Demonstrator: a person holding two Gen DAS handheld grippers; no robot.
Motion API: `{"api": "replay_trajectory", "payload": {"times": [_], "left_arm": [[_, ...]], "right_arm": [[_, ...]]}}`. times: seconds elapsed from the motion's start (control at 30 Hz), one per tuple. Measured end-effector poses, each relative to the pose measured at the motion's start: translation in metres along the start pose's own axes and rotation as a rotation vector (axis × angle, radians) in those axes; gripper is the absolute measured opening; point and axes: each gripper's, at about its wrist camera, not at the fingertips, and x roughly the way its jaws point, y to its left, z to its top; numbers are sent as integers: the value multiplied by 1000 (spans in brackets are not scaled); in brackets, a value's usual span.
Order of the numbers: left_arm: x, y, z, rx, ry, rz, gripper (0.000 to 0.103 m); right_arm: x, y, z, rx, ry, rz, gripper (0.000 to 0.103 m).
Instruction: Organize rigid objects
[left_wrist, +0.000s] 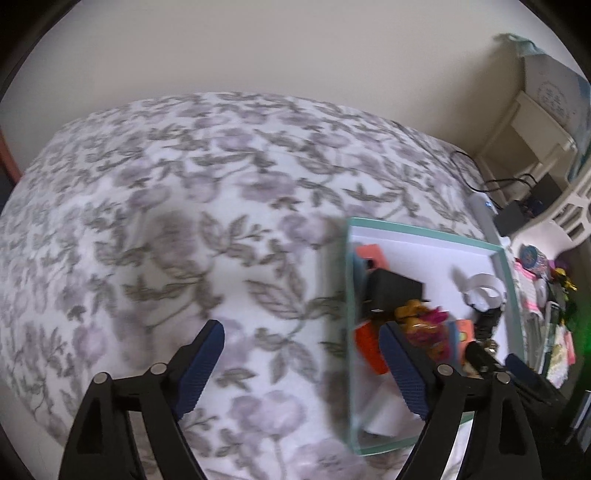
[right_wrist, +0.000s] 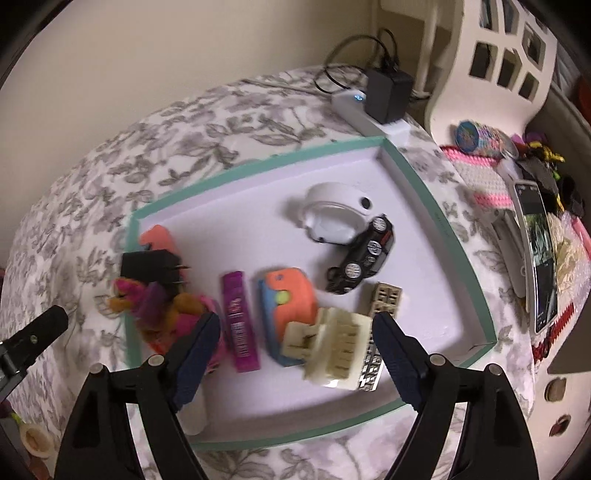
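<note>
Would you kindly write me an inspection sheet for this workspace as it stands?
Surface: floral bedspread, patterned, under everything.
Job's things: teal-rimmed tray holds black toy car, white round device, purple bar, orange-and-blue toy, cream brush, black plug adapter.
Clutter: phone, pink crochet mat beside tray.
Grippers: left gripper and right gripper open, holding nothing.
Cables: black cable to charger.
Surroundings: beige wall, white chair.

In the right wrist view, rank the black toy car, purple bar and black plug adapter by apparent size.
1. purple bar
2. black toy car
3. black plug adapter
The bar and car look close, and the bar lies nearer the camera, so that order is unsure.
</note>
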Motion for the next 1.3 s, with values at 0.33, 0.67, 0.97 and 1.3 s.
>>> {"api": "replay_trajectory", "payload": {"times": [0.33,0.67,0.97,1.3], "left_arm": [[-18,35,-21,-34,-29,78,102],[-33,53,-41,-38,-32,111,102],[-38,59,-48,-36,-25,144,102],[-29,69,-46,-72,27,168,102]], "right_arm": [[-22,33,-20,-68,-43,52,85],[-39,71,-42,-193,-96,41,85],[-43,83,-47,-234,-111,49,85],[-43,87,-46,-238,-109,62,85]]}}
